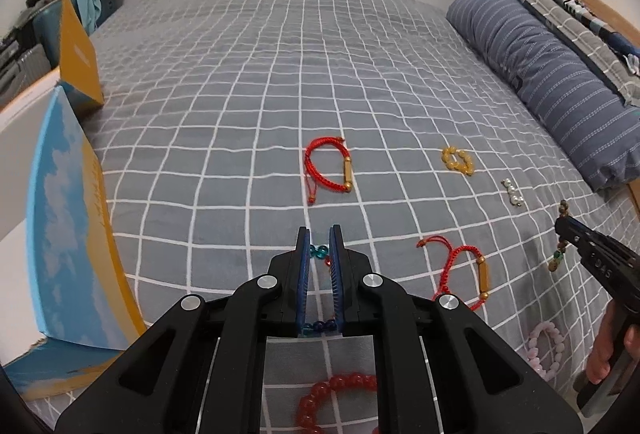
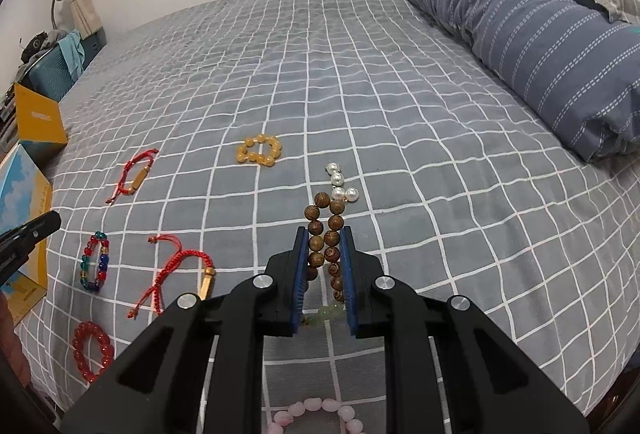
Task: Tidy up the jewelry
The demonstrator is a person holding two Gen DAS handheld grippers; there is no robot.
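Now the right gripper (image 2: 325, 258) has its two blue pads pressed on a wooden bead bracelet (image 2: 325, 230), which stands as a narrow double row between them and sticks out past the tips; a pale green bead (image 2: 326, 312) of it hangs low between the jaws. At the very bottom of the right wrist view lies a pink bead bracelet (image 2: 316, 410) on the grey checked bedsheet (image 2: 400, 153).

The left gripper (image 1: 320, 254) is nearly closed around a multicolour glass bead bracelet (image 2: 95, 261), which lies flat on the sheet; blue and teal beads show between the pads, but I cannot tell if the pads really touch them. Close under this gripper lies a red bead bracelet (image 1: 340, 402).

Just right of the left gripper is a red cord bracelet with a gold tube (image 1: 460, 270). A little further, a second red cord bracelet (image 1: 328, 169) lies ahead of the left gripper. Beyond the right gripper's tips are white pearl beads (image 2: 340, 183), just beside the top of the wooden beads, and further left a yellow bead bracelet (image 2: 259, 150).

At the left edge of the bed stands a blue and orange box (image 1: 68, 234) with its lid up. Far to the right a blue striped rolled quilt (image 2: 520, 33) lies along the bed.
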